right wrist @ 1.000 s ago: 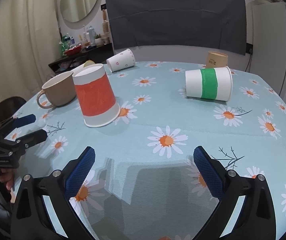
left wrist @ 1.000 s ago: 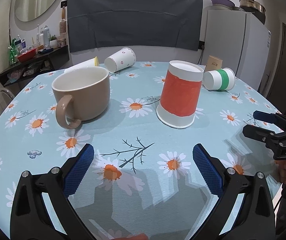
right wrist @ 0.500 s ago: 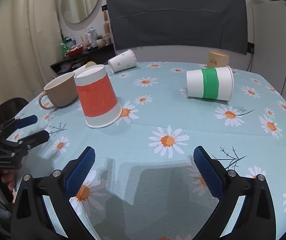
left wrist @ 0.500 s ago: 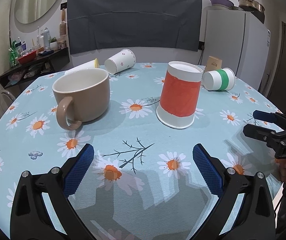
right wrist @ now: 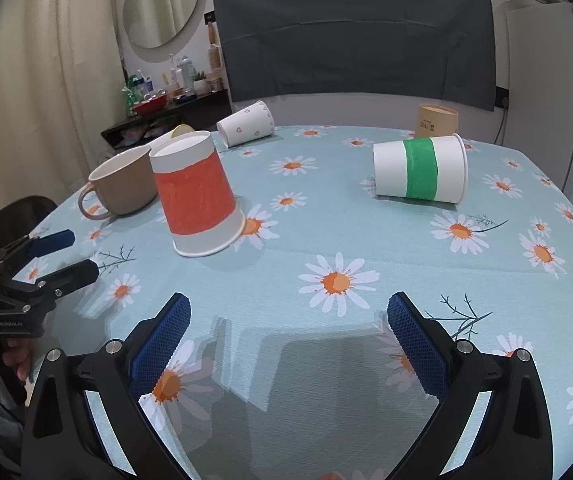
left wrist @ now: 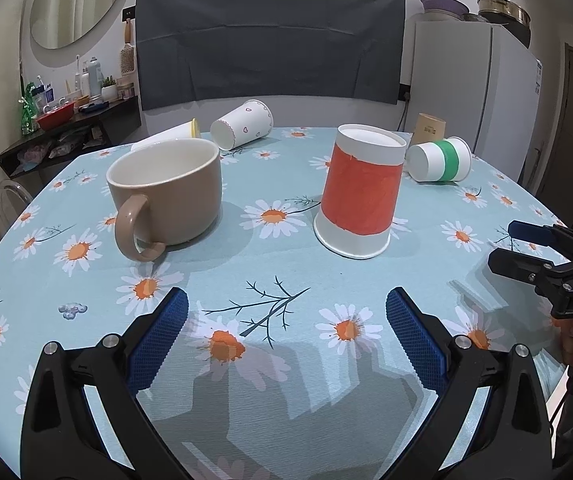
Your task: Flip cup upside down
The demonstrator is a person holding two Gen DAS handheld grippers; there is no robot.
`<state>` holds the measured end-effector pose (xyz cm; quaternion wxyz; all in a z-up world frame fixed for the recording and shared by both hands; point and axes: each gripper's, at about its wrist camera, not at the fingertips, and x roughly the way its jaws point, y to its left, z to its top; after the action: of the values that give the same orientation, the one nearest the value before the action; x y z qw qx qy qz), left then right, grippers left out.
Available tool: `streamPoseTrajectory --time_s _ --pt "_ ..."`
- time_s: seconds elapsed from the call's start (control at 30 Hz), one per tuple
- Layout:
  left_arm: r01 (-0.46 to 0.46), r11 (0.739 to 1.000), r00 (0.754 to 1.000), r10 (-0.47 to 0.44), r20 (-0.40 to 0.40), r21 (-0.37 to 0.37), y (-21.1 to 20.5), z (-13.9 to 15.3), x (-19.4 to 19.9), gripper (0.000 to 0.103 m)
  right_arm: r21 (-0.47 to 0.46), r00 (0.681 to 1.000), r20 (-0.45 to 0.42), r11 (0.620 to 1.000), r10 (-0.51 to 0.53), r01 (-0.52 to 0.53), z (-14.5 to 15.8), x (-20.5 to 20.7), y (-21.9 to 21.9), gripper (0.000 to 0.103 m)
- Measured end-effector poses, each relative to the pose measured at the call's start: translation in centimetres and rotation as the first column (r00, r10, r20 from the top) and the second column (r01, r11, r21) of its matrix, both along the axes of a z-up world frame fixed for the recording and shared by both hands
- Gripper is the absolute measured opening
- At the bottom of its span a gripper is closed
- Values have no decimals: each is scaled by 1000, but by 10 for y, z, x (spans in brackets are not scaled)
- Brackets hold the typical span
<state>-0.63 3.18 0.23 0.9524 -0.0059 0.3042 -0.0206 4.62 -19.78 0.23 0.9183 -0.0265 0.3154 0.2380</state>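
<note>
A red-banded paper cup stands upside down, mouth on the tablecloth; it also shows in the right wrist view. A tan ceramic mug stands upright to its left, handle toward me, also in the right wrist view. My left gripper is open and empty above the table's near edge, well short of both. My right gripper is open and empty, to the right of the red cup. Each gripper shows at the edge of the other's view.
A green-banded paper cup lies on its side at the right. A white cup with hearts and a yellow-rimmed cup lie at the back. A brown cup stands at the far edge. The round table has a daisy cloth.
Both grippers have drifted slightly; the view shifts a little. No cup or mug has moved, and both grippers stay open.
</note>
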Motion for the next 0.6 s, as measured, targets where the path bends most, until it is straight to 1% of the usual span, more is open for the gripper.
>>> streamPoseTrajectory --time_s 0.6 --pt "15 1000 1000 -15 -6 1 0 -1 -1 97 16 1000 3 1000 -10 10 1 -1 -4 95"
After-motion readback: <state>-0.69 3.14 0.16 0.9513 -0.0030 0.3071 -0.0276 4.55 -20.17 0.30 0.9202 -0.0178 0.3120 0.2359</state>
